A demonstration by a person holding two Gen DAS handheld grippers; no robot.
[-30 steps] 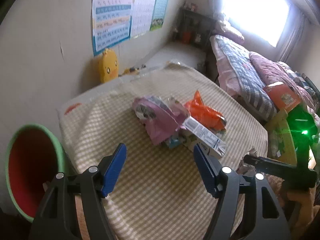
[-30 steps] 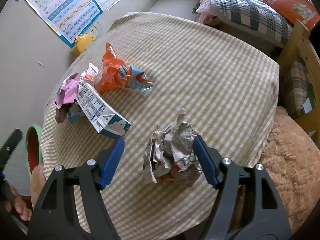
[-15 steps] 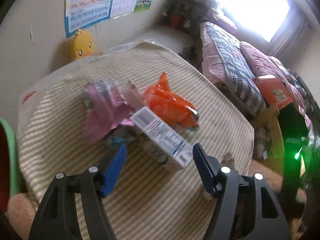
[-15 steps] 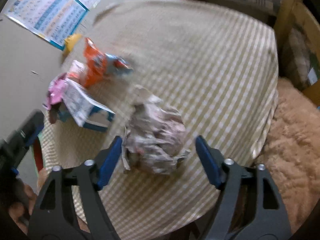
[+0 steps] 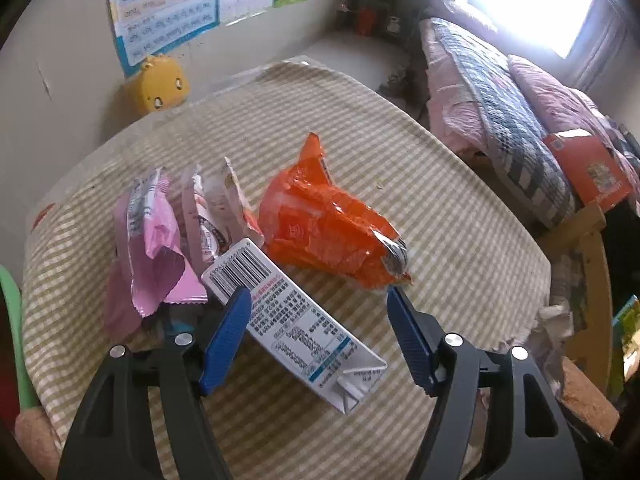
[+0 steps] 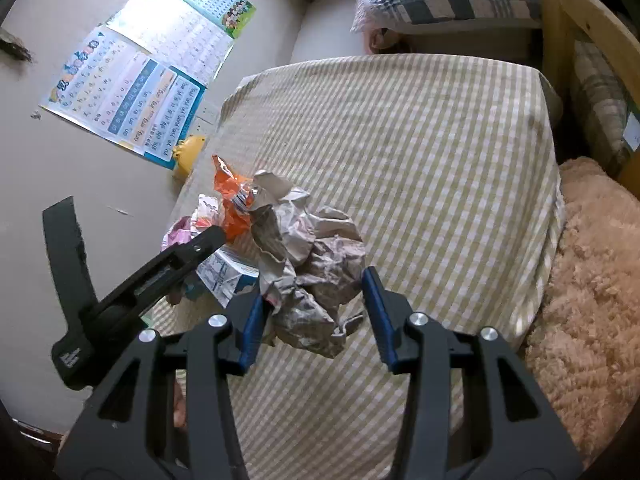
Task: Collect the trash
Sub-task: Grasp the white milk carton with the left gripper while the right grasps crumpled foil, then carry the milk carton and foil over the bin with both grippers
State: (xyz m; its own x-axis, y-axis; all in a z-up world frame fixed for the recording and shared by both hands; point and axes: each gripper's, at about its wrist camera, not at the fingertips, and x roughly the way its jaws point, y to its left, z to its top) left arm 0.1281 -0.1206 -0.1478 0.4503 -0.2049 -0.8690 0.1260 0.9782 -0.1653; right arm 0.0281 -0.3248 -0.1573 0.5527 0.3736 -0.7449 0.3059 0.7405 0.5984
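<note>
Right wrist: right gripper (image 6: 312, 316) closing around paper wad (image 6: 308, 280); loose crumple may slip. Left gripper (image 5: 320, 336) wide over carton (image 5: 296, 320).

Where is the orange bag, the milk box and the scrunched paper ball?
orange bag (image 5: 332, 236), left wrist view, crinkled middle.
milk box (image 5: 292, 320), left wrist view, printed side.
paper ball (image 6: 312, 272), right wrist view, its middle.

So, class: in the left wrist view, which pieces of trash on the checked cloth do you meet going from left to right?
pink wrapper → white carton → orange snack bag
</note>
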